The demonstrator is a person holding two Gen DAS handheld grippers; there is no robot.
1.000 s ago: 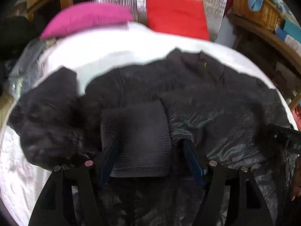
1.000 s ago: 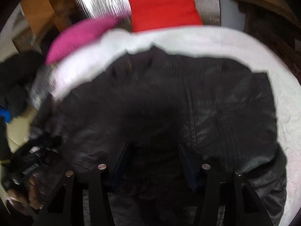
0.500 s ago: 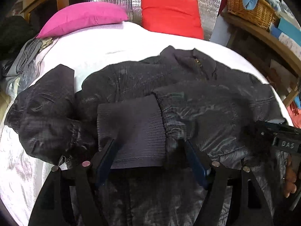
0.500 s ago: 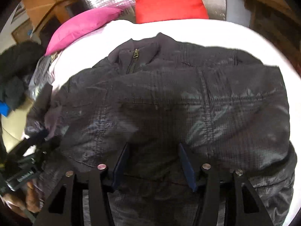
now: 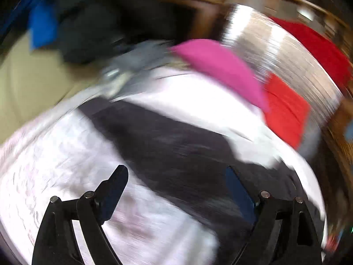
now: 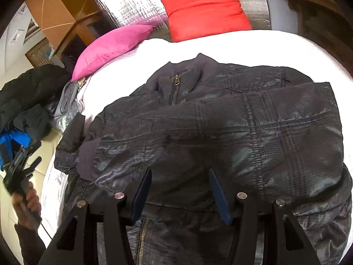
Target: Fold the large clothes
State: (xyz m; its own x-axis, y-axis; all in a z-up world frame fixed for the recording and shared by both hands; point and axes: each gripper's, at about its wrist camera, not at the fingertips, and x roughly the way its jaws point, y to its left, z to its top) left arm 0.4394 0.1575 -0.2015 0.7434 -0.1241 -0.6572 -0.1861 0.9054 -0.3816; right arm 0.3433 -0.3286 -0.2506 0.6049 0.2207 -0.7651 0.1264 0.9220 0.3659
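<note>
A dark quilted jacket (image 6: 220, 128) lies on a white bed (image 6: 220, 44), collar and zipper (image 6: 175, 81) toward the pillows. Its right sleeve is folded across the chest, with the ribbed cuff (image 6: 88, 156) at the left side. My right gripper (image 6: 179, 172) is open and empty just above the jacket's lower front. The left wrist view is badly blurred: my left gripper (image 5: 176, 172) is open and empty over a dark sleeve (image 5: 167, 145) and the white cover. The left gripper also shows at the left edge of the right wrist view (image 6: 19, 165), off the bed's side.
A pink pillow (image 6: 112, 46) and a red pillow (image 6: 205, 6) lie at the head of the bed against a silver panel (image 6: 132, 2). Dark clothes (image 6: 28, 92) are piled left of the bed, next to wooden furniture (image 6: 59, 8).
My left gripper has swung sharply left, away from the cuff, and now faces the bed's left side. The right gripper has held nearly still over the jacket.
</note>
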